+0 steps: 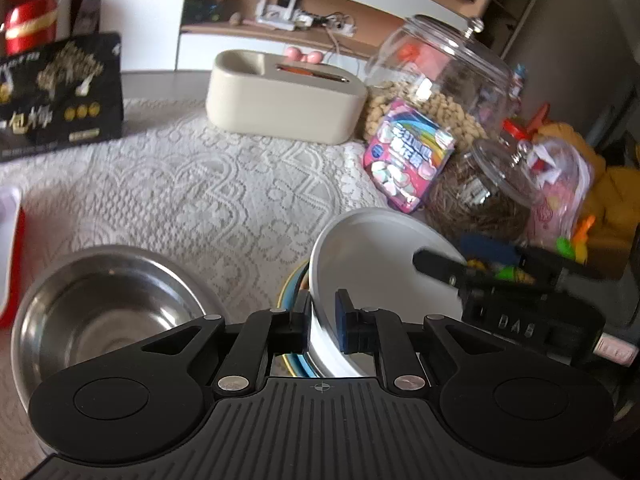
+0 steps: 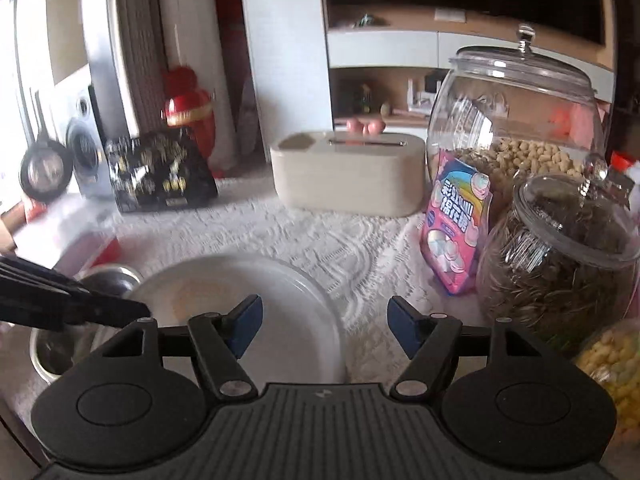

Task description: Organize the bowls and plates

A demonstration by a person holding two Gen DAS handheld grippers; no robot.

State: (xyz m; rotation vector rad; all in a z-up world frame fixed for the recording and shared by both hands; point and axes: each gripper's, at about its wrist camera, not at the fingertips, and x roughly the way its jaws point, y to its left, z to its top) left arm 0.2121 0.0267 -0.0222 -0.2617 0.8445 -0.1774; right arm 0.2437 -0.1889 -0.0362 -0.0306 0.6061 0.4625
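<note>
1. The round white plate (image 1: 372, 256) stands tilted on edge between the fingers of the left gripper (image 1: 323, 322), whose jaws are closed to a narrow gap around its rim; the left finger presses the plate's outer face and the blue-padded right finger sits against its inner face.
2. Just under the held rim, the edge of a coloured plate or bowl with blue and yellow bands (image 1: 294, 280) shows, partly hidden by the gripper.
3. To the left of the left gripper, a round stainless-steel bowl (image 1: 108, 312) rests upright on the white lace tablecloth (image 1: 208, 192).
4. The right gripper (image 2: 325, 326) has its jaws spread wide with nothing between them; the white plate (image 2: 280, 312) lies below and to the left of its left finger, not touching the pads.
5. In the right wrist view the left gripper's black finger reaches in from the left edge at the plate's rim, with the steel bowl (image 2: 60, 352) beneath it.
6. Farther out stand a beige rounded tissue box (image 2: 348, 172), a pink marshmallow packet (image 2: 456, 224), 2 lidded glass jars, one of peanuts (image 2: 516, 120) and one of sunflower seeds (image 2: 560, 256), and a black printed box (image 2: 160, 170).
</note>
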